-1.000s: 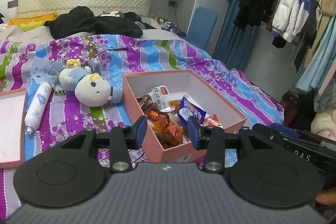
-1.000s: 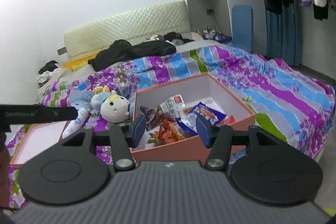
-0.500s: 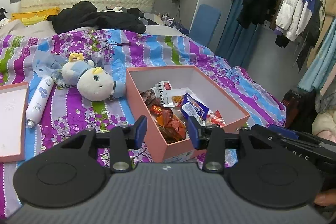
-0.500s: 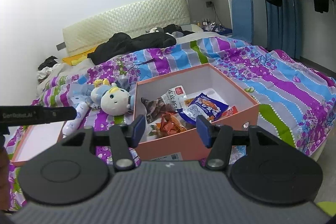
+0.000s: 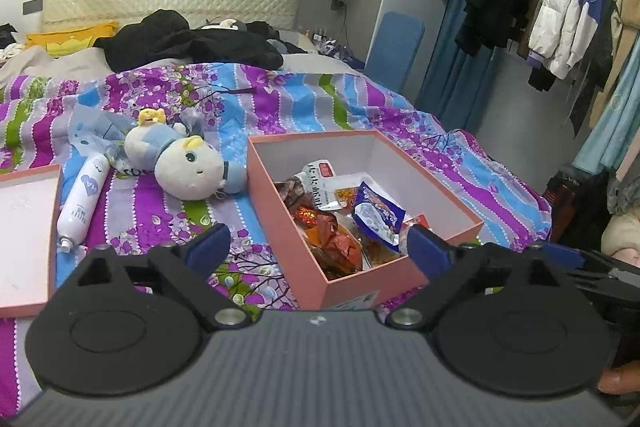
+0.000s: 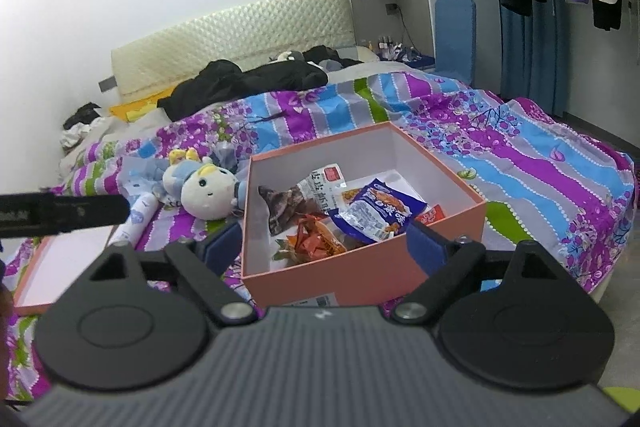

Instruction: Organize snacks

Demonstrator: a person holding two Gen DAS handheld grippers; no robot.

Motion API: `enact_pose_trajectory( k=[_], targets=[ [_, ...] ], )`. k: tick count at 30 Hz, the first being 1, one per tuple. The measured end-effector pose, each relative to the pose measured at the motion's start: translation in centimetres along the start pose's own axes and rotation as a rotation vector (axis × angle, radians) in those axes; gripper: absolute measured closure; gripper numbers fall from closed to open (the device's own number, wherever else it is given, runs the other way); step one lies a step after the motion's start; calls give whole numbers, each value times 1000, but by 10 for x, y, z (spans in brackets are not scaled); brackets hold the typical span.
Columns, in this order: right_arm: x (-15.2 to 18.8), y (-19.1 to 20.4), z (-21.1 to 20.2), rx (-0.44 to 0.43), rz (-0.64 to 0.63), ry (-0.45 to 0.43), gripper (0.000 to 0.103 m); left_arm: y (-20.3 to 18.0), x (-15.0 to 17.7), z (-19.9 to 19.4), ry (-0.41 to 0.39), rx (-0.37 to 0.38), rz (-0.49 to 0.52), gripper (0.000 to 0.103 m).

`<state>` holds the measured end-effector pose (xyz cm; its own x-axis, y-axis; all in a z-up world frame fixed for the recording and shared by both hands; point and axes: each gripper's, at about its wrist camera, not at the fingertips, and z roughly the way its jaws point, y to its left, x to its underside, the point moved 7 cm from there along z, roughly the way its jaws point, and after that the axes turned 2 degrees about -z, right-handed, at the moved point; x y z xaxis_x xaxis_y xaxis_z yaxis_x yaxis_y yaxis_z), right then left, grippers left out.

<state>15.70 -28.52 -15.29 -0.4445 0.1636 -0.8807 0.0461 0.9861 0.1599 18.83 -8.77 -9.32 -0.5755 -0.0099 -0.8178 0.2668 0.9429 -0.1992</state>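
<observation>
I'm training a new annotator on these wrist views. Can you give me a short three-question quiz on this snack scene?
1. True or false: the pink box on the bed is closed with its lid on.
2. Which lies directly left of the box in the right wrist view? A) a shoe B) the plush doll C) a book
3. Fill in: the blue snack packet lies ___ the box.

Key
1. False: it is open, and the lid lies apart, far left in the left wrist view.
2. B
3. Inside, on other snacks.
</observation>
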Motion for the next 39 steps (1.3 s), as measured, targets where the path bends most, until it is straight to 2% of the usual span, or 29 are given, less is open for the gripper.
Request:
enact_pose_trajectory(
  k=[17,22,39],
  targets=[
    [2,1,2,18,3,0,13,1,0,-5,1,-60,23,4],
    [2,1,0,21,5,-9,13,2,3,-4,20,-53,15,4],
    [2,2,-2,20,-1,-12,13,1,4,-6,11,-52,15,4]
  ],
)
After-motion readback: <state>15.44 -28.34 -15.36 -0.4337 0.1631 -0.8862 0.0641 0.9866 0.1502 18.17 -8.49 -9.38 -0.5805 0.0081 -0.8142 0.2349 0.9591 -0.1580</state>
